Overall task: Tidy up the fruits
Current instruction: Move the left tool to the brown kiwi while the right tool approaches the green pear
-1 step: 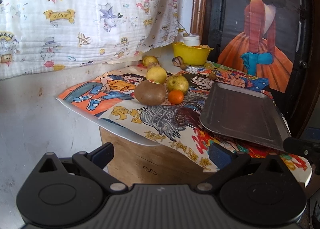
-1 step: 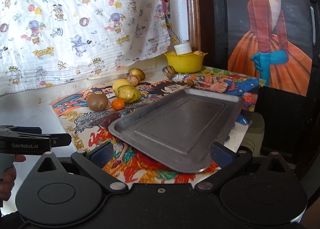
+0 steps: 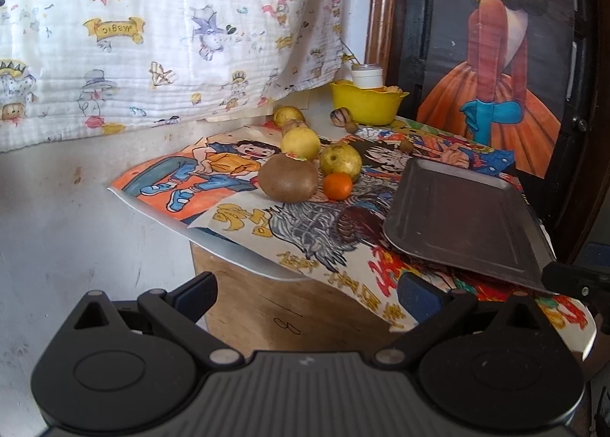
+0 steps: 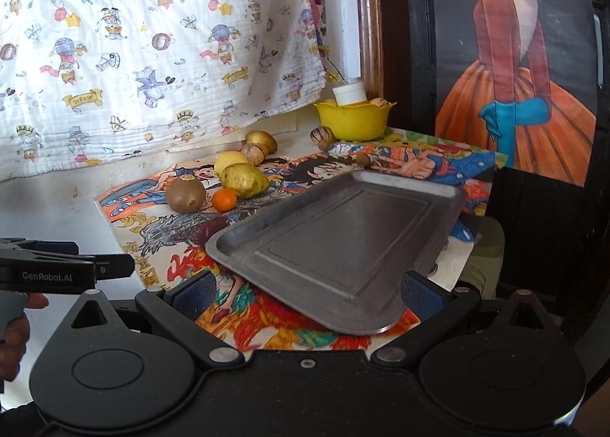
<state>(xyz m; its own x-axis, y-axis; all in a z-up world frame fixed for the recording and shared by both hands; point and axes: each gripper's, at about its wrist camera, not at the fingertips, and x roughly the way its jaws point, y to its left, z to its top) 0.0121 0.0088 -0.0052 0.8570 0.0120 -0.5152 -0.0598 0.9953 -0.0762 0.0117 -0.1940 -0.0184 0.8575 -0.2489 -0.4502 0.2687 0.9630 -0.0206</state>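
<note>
A brown kiwi (image 3: 288, 182) (image 4: 185, 194), a small orange (image 3: 337, 186) (image 4: 224, 200), a yellow-green pear (image 3: 340, 161) (image 4: 244, 180) and a lemon (image 3: 300, 143) (image 4: 230, 161) lie grouped on the cartoon-print table cover. Another yellow fruit (image 3: 288, 114) (image 4: 261, 141) and walnuts (image 4: 254, 155) lie behind them. An empty grey metal tray (image 3: 461, 216) (image 4: 343, 238) sits to the right. My left gripper (image 3: 307, 290) is open and empty, short of the table's near edge. My right gripper (image 4: 305, 290) is open and empty, over the tray's near edge.
A yellow bowl (image 3: 364, 103) (image 4: 352, 118) with a white jar stands at the back by the wall. A printed cloth hangs behind the table. A painted panel (image 3: 495, 55) stands at the right. The table's wooden side (image 3: 267, 303) faces my left gripper.
</note>
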